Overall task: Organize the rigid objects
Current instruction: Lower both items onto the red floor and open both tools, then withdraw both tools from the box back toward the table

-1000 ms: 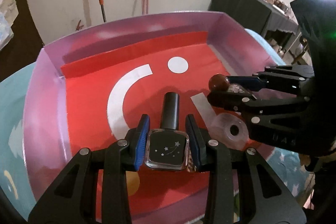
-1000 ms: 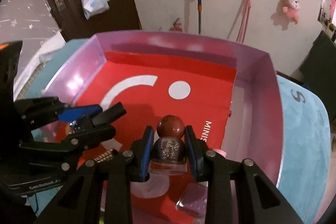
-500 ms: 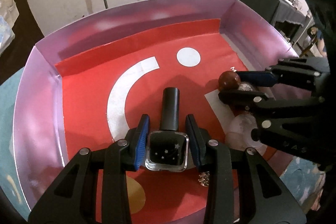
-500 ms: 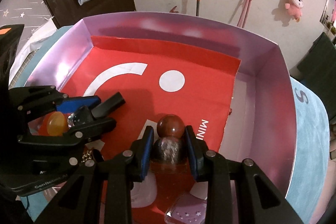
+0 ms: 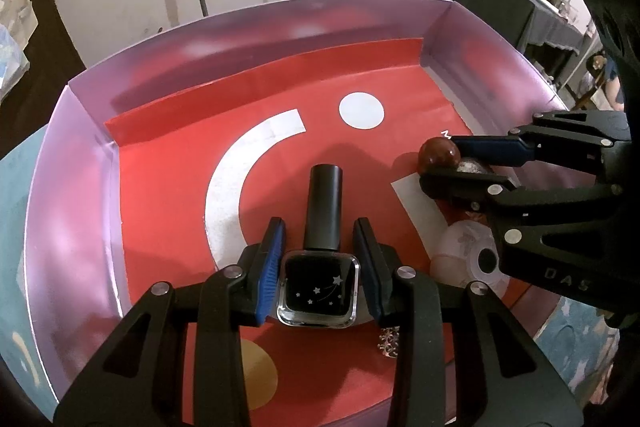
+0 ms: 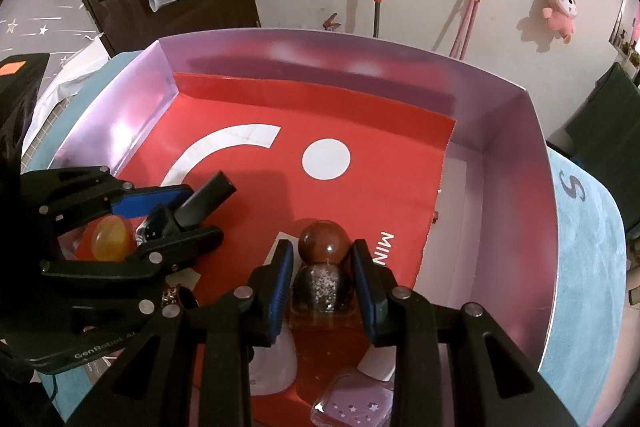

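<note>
My left gripper (image 5: 319, 241) is shut on a black nail polish bottle (image 5: 319, 281) with a tall black cap, held low over the red floor of the pink-walled box (image 5: 72, 163). My right gripper (image 6: 323, 265) has its jaws standing slightly apart around a glittery bottle with a round brown cap (image 6: 324, 275), which seems to rest on the box floor. The right gripper also shows in the left wrist view (image 5: 440, 165), and the left gripper in the right wrist view (image 6: 188, 215).
Inside the box (image 6: 512, 195) lie a white round jar (image 5: 468, 259), a pale purple star-printed bottle (image 6: 352, 405), an amber egg-shaped stone (image 6: 112, 239) and a small metal trinket (image 5: 390, 339). The box stands on a teal mat (image 6: 588, 267).
Both grippers moved forward and down into the box with their bottles. The right jaws have loosened a little around the brown-capped bottle.
</note>
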A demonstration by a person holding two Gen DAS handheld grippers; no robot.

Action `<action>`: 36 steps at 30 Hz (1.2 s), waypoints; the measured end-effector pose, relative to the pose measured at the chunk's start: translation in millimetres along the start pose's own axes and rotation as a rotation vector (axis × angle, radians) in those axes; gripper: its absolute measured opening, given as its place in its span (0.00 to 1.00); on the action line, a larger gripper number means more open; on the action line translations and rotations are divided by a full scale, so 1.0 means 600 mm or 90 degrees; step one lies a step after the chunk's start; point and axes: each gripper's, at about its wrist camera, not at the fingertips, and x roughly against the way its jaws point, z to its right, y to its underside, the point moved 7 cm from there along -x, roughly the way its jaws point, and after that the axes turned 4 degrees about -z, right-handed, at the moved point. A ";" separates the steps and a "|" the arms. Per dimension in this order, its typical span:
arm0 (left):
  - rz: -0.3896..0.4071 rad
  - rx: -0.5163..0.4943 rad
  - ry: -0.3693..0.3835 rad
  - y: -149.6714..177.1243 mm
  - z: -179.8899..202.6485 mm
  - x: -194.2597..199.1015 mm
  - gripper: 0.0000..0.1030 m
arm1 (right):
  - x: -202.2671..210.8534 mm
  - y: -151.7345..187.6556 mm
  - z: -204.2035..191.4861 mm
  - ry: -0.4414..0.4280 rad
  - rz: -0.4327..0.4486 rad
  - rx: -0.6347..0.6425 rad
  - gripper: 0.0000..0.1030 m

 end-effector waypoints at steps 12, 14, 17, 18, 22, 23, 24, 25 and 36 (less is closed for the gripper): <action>0.011 0.025 0.011 -0.005 -0.011 0.011 0.47 | 0.000 0.000 0.001 0.000 -0.002 0.001 0.32; 0.018 0.028 0.017 -0.007 -0.010 0.019 0.47 | 0.004 0.000 -0.001 0.000 0.003 0.000 0.33; 0.032 0.036 0.022 -0.007 -0.008 0.037 0.49 | 0.018 0.001 -0.003 -0.001 0.014 -0.001 0.38; 0.038 0.038 0.024 -0.005 -0.007 0.045 0.51 | 0.026 0.002 -0.005 0.001 0.020 -0.001 0.41; 0.077 0.049 0.031 0.005 -0.002 0.087 0.62 | 0.065 0.007 -0.012 0.002 0.048 -0.004 0.49; 0.085 0.050 0.031 0.010 0.001 0.100 0.63 | 0.080 0.011 -0.016 0.003 0.058 -0.006 0.52; 0.096 0.051 0.029 0.017 0.004 0.114 0.64 | 0.090 0.014 -0.019 0.004 0.064 -0.007 0.54; 0.103 0.052 0.028 0.022 0.004 0.123 0.67 | 0.103 0.018 -0.022 0.005 0.073 -0.009 0.58; 0.202 0.073 -0.013 0.126 0.018 0.247 0.80 | 0.262 0.094 -0.079 0.003 0.189 -0.014 0.89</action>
